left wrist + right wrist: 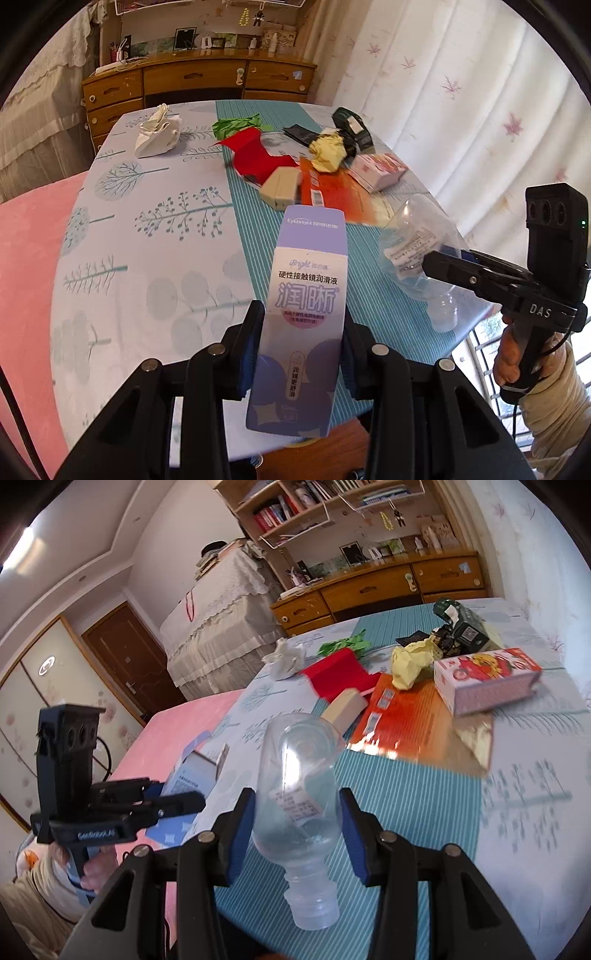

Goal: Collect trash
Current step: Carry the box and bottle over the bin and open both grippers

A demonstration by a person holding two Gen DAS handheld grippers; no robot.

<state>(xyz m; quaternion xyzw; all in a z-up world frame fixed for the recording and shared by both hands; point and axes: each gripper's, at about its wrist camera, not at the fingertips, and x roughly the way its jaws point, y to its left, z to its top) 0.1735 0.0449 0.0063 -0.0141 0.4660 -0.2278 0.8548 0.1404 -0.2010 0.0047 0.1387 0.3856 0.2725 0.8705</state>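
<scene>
The left gripper clamps a tall lilac cardboard carton; the right gripper pinches a clear plastic bottle, cap toward the camera. Both hang tilted down over a tree-printed tablecloth. At twelve o'clock lies paper litter: a crumpled yellow paper ball, then a wooden dresser.

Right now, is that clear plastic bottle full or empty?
Empty, it seems: the clear plastic bottle in the right gripper is see-through, the tablecloth showing behind it, no liquid visible.
</scene>
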